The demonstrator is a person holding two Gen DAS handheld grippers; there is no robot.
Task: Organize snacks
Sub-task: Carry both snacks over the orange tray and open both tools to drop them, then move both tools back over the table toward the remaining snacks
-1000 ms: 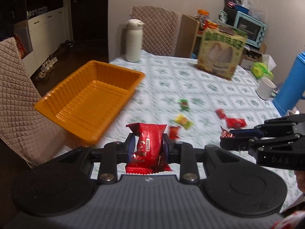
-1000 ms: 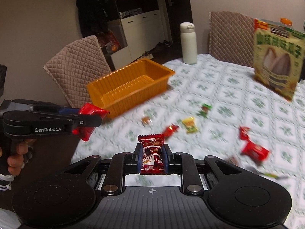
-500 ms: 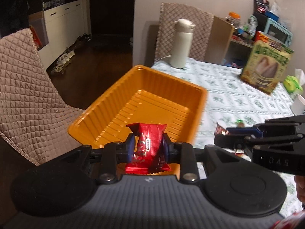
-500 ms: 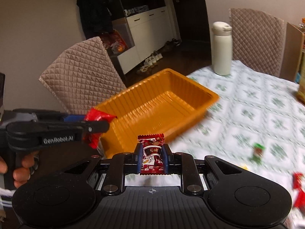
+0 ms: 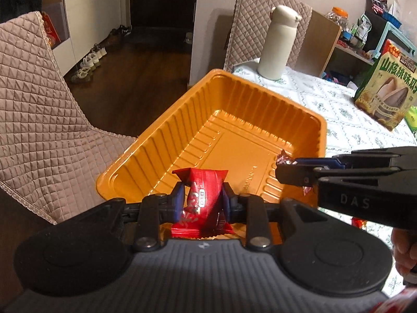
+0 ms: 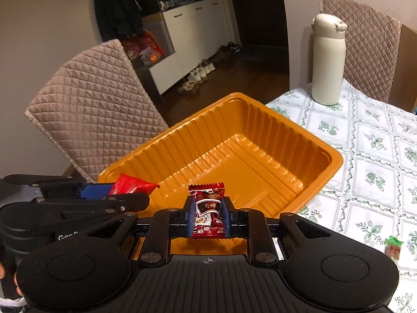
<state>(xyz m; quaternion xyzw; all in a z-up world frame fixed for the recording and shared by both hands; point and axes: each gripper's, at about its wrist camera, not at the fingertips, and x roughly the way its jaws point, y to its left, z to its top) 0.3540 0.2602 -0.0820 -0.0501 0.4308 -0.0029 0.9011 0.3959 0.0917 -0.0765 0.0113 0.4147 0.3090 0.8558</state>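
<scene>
The left gripper (image 5: 202,203) and right gripper (image 6: 208,217) are matte black, each with a ribbed grey body, round side discs, silver screws and blue-lined jaws. Side markings read "DAS" and "GenR…"; bare skin shows at frame edges.

We see two quilted beige chairs (image 6: 96,109) (image 5: 271,23) at a bench with a floral cloth (image 6: 372,161), dark wood floor (image 5: 130,78), white cabinets (image 6: 192,41), shoes (image 6: 195,78) along them, plain pale walls (image 6: 47,26), and a cluttered shelf (image 5: 365,39).
</scene>
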